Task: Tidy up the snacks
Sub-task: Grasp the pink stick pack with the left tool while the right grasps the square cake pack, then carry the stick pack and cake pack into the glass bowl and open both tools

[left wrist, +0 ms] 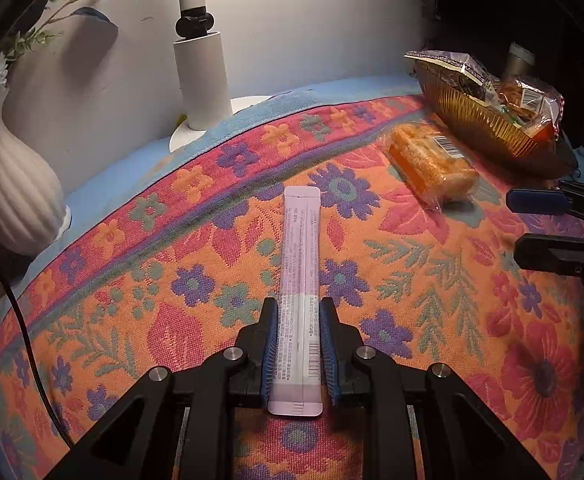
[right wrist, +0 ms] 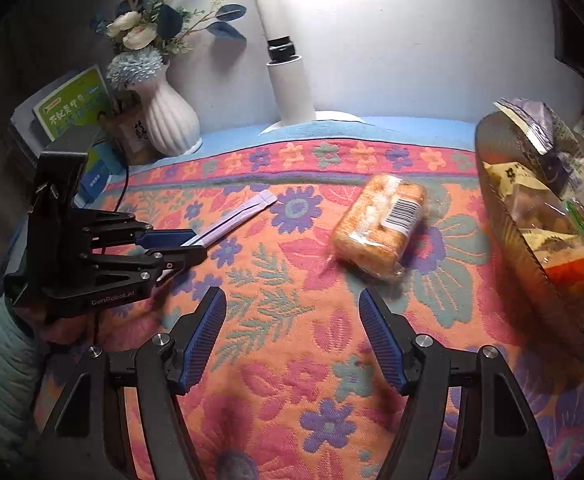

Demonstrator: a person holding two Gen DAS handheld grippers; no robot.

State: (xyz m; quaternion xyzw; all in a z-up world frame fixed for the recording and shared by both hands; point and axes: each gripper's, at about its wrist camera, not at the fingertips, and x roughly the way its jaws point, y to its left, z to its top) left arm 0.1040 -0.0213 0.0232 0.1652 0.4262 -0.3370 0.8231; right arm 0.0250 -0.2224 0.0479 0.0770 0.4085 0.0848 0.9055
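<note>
Looks partway done: the basket [right wrist: 504, 216] already has several snacks, but the bread pack [right wrist: 380, 226] sits loose on the counter [right wrist: 292, 380]. Left claw [left wrist: 299, 312] is clamped on the long sachet [left wrist: 300, 248]; right claw [right wrist: 292, 320] hangs half open, empty. Only the right view shows the vase flowers [right wrist: 147, 28].

At the bottom of the frame the right hand-held gripper [right wrist: 292, 340] stands with its jaws apart and nothing between them, over a floral cloth [right wrist: 312, 380]. At left, the left hand-held gripper [right wrist: 195, 246] pinches one end of a pale stick sachet [right wrist: 243, 216]. Right of centre lies a wrapped cake [right wrist: 376, 228]; a snack-filled basket [right wrist: 508, 240] sits at the right edge.
</note>
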